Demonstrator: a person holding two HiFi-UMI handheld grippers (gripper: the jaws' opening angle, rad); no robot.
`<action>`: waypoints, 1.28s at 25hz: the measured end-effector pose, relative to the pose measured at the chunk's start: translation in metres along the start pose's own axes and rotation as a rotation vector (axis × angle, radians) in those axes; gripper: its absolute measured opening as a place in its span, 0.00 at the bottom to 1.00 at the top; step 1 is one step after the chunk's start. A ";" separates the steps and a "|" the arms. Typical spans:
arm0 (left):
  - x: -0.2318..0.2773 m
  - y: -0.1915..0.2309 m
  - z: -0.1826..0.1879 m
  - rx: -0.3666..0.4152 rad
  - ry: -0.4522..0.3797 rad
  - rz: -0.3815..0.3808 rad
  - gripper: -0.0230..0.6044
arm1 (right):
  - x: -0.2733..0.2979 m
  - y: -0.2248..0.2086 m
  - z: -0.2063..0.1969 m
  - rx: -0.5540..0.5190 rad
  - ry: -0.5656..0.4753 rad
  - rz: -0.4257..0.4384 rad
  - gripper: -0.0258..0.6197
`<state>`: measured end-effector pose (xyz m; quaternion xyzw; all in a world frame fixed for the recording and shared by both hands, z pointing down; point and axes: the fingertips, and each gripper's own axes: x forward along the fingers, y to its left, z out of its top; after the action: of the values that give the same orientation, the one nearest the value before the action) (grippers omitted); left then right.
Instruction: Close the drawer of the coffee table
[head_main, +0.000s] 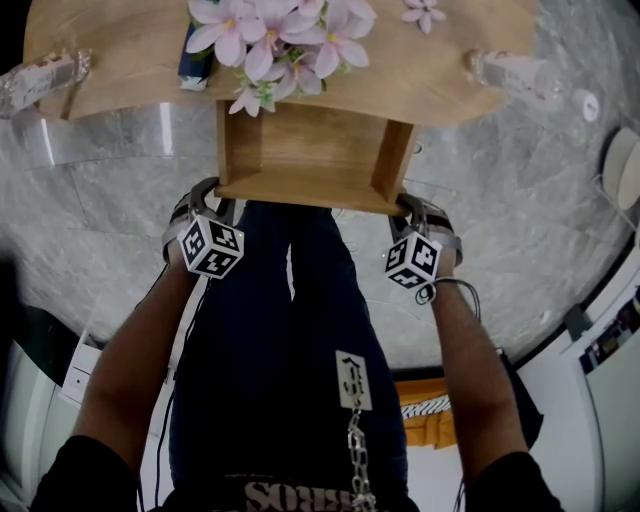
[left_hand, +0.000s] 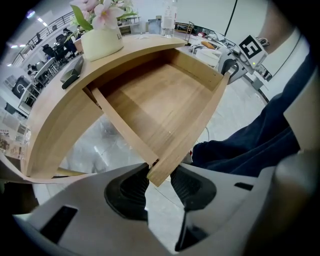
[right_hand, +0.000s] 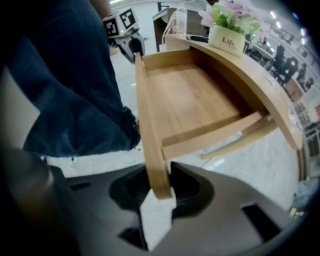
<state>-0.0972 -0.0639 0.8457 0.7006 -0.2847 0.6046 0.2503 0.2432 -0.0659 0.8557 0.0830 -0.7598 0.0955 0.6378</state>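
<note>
Under the curved light-wood coffee table top (head_main: 450, 80), the shallow, empty light-wood drawer (head_main: 310, 140) stands pulled well out toward your legs (head_main: 290, 330). Judge it stiff and fairly light: a rigid box that should slide straight into the table if you push both ends evenly, though uneven pressure may skew it and make it bind. Its smooth wood looks likely to give little friction, so lean on the thin front panel (head_main: 300, 190) rather than trusting a pinch. Your left gripper (left_hand: 159, 181) points down over that panel's left corner, its jaws partly closed, with the ribbed black pads (left_hand: 134, 187) lying against both faces of the board. Your right gripper (right_hand: 159, 187) straddles the right end likewise, its jaws narrowed snugly onto the panel, which sits deep between them
</note>
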 end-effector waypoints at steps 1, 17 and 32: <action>0.000 0.000 0.000 0.002 0.000 -0.003 0.28 | 0.000 0.000 0.000 0.002 0.003 0.001 0.23; -0.005 0.016 0.016 0.000 -0.010 -0.021 0.28 | -0.007 -0.018 0.006 0.014 0.010 0.010 0.23; 0.003 0.108 0.102 -0.052 -0.159 0.074 0.29 | -0.012 -0.141 0.043 0.059 -0.070 -0.118 0.24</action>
<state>-0.1006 -0.2123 0.8350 0.7287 -0.3449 0.5482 0.2226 0.2389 -0.2133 0.8425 0.1496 -0.7722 0.0774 0.6127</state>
